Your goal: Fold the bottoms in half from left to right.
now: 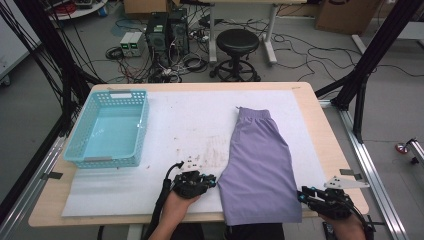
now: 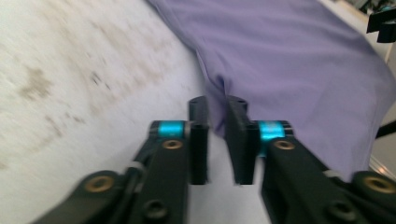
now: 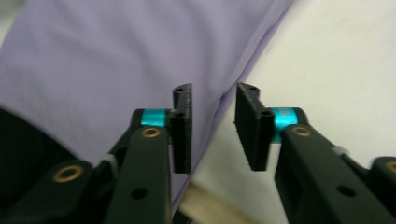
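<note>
Purple shorts point(image 1: 260, 160) lie flat on the white mat point(image 1: 190, 115), waistband at the far end and hem over the table's near edge. My left gripper point(image 1: 214, 181) sits low at the shorts' left edge near the hem. In the left gripper view its jaws point(image 2: 217, 105) stand a narrow gap apart, with the cloth's edge point(image 2: 289, 51) just past the tips. My right gripper point(image 1: 301, 192) is at the shorts' near right corner. Its jaws point(image 3: 214, 93) are apart and the shorts' edge point(image 3: 107, 51) runs between them, untouched by the pads.
A light blue plastic basket point(image 1: 120, 93) stands on the table's left side. The mat is stained near the middle point(image 1: 210, 152). A black stool point(image 1: 236, 42), computers and cables sit on the floor beyond the table. Black frame posts stand at both sides.
</note>
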The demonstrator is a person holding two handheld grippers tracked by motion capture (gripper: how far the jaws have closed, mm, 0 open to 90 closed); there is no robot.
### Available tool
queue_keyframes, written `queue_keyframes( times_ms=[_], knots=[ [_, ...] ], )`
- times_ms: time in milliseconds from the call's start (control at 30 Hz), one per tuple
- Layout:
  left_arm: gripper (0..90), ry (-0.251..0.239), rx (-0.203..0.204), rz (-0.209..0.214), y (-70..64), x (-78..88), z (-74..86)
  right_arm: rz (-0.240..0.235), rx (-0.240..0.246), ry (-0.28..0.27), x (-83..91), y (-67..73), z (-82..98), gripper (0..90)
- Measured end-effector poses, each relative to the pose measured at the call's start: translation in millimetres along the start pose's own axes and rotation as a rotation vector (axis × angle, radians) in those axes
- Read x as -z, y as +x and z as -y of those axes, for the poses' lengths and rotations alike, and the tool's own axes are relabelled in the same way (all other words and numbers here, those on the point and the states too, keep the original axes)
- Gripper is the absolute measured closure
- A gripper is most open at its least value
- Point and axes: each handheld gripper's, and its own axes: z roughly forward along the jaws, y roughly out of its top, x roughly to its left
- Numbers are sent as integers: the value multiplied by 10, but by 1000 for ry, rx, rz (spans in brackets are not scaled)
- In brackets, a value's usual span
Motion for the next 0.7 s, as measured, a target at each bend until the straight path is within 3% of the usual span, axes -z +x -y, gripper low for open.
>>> queue_keyframes(
  times_ms=[100, 333, 433, 567, 633, 700],
  knots=[
    [710, -54, 11, 17, 12, -5, -55, 23, 22, -49, 8, -24, -74, 624],
    [661, -62, -18, 50, -58, -211, -134, 63, 79, -115, -157, -102, -338, 647],
    [656, -50, -29, 72, -95, -273, -126, 56, 105, -109, -354, -178, -511, 650],
    [681, -1, -49, 70, -119, -340, -101, 33, 95, -37, -712, -261, -692, 692],
    [710, 27, -54, 58, -117, -356, -86, 69, 88, 19, -835, -287, -719, 701],
    [733, 41, -52, 53, -114, -360, -78, 94, 81, 11, -848, -316, -703, 730]
  ],
)
